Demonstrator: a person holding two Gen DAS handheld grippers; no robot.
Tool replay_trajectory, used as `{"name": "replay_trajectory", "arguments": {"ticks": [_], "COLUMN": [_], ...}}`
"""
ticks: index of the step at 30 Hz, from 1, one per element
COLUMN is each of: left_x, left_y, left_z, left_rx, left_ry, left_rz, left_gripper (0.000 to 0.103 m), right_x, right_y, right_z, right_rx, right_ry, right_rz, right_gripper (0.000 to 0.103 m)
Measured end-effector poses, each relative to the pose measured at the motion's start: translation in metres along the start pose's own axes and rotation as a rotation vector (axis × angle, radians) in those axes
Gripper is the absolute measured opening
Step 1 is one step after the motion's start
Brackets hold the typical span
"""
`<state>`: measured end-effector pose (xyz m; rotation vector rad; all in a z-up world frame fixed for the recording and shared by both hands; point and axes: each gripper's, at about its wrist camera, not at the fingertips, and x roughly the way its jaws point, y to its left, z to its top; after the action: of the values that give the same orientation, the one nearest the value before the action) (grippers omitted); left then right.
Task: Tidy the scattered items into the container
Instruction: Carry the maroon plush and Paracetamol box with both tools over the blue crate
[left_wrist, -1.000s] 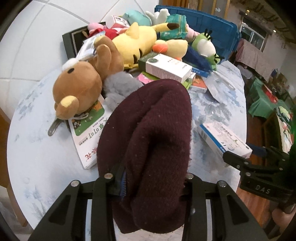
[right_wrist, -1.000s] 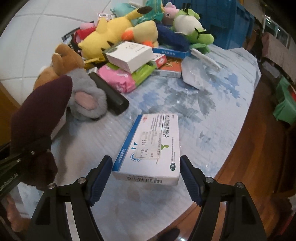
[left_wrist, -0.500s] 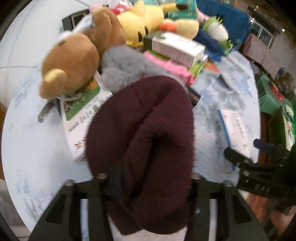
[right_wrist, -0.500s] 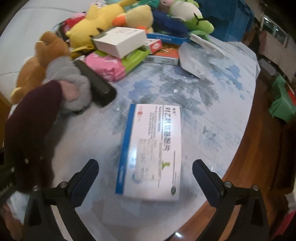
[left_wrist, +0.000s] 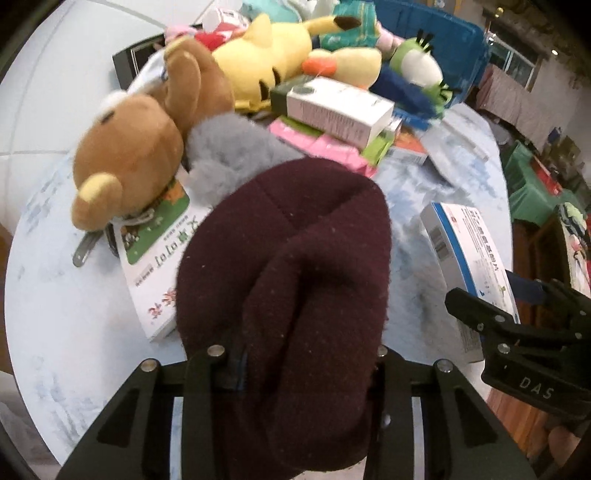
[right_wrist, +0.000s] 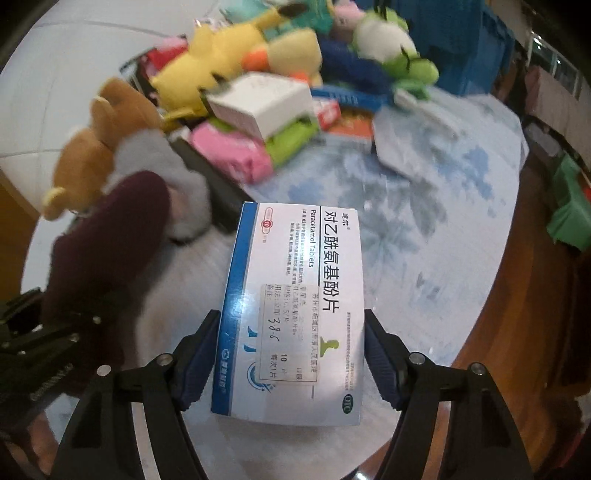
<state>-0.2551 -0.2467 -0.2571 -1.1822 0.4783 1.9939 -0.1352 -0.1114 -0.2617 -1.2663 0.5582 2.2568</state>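
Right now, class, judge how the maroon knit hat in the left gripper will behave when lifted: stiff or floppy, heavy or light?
The maroon knit hat is probably floppy: it folds and bulges around the left gripper. Likely light, being soft knit fabric. Its fuzzy surface should resist slipping.

One maroon beanie (left_wrist: 284, 280), one paracetamol box (right_wrist: 295, 314), one brown bear plush (left_wrist: 136, 147), one blue crate (left_wrist: 436, 44), two grippers (left_wrist: 295, 369) (right_wrist: 290, 354)

The maroon beanie (left_wrist: 291, 280) hides the left gripper's fingertips and part of the book (left_wrist: 155, 254). The blue crate (right_wrist: 476, 44) at the tabletop's far edge is cut off, and the plush pile (right_wrist: 258, 48) is blurred.
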Motion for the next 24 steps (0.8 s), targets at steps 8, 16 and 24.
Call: {"name": "replay_trajectory", "arguments": {"ticks": [8, 16, 24], "left_x": [-0.052, -0.107, -0.152], "left_y": [-0.012, -0.032, -0.074], "left_z": [0.017, 0.027, 0.032], "left_rx": [0.003, -0.03, -0.122], "left_ry": [-0.104, -0.201, -0.273], "left_rz": [-0.001, 0.033, 0.108], "left_gripper": [0.036, 0.036, 0.037], "right_x": [-0.041, -0.103, -0.154], "right_y": [0.008, 0.006, -0.018], "right_z": [0.012, 0.027, 0.045], "right_rx": [-0.022, -0.072, -0.166], "right_ry": [-0.087, -0.207, -0.289], "right_rz": [0.013, 0.053, 0.121], "right_gripper": [0.073, 0.073, 0.073]}}
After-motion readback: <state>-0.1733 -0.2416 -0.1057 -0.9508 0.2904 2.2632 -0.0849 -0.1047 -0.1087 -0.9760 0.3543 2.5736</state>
